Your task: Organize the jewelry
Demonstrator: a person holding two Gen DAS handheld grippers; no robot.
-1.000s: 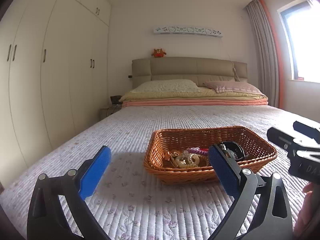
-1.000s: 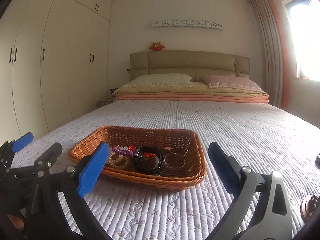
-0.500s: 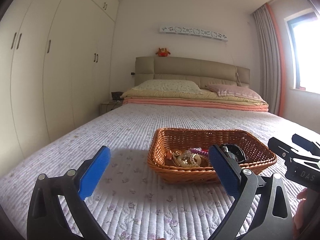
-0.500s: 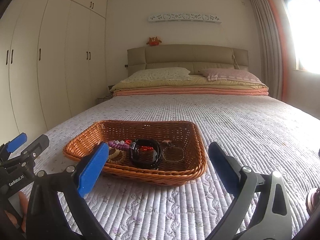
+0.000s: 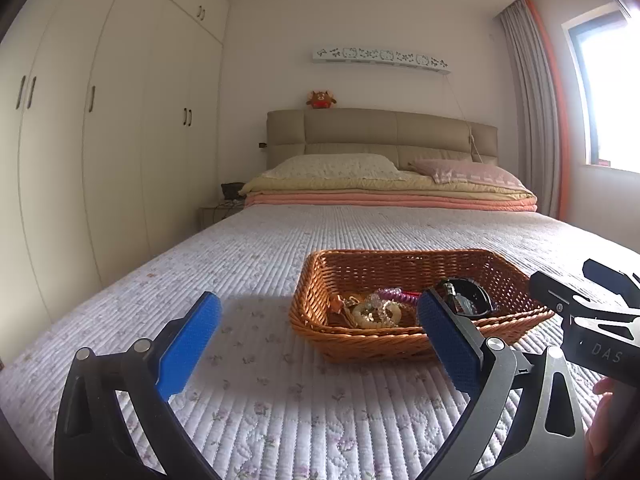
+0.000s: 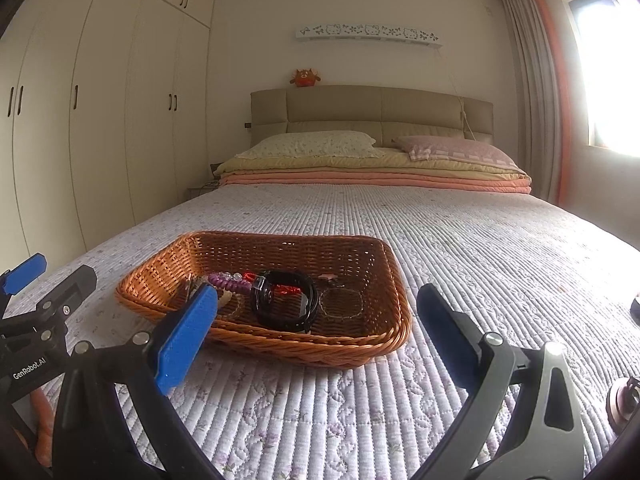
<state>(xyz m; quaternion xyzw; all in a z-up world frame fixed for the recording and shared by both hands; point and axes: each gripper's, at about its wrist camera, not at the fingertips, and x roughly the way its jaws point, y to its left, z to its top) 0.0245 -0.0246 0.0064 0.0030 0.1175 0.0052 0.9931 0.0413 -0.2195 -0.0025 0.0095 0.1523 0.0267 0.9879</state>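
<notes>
**Two spread grippers hovering before one jewelry basket**

The left gripper (image 5: 318,338) is hanging with its two blue-padded fingers spread wide and gripping nothing. The right gripper (image 6: 318,330) is doing the same, released and empty. Both are floating above the white quilted bedspread (image 6: 480,248). Just ahead of them, one rectangular brown wicker basket (image 6: 384,276) is sitting on the quilt, ahead and right of the left gripper, ahead and slightly left of the right. Inside it are lying one black watch (image 6: 286,300), one purple beaded bracelet (image 6: 226,280), one cream beaded bracelet (image 5: 374,314) and one thin wire ring (image 6: 342,302). Farther off, two pillows (image 6: 316,144) are resting against one beige padded headboard (image 6: 372,110).
</notes>
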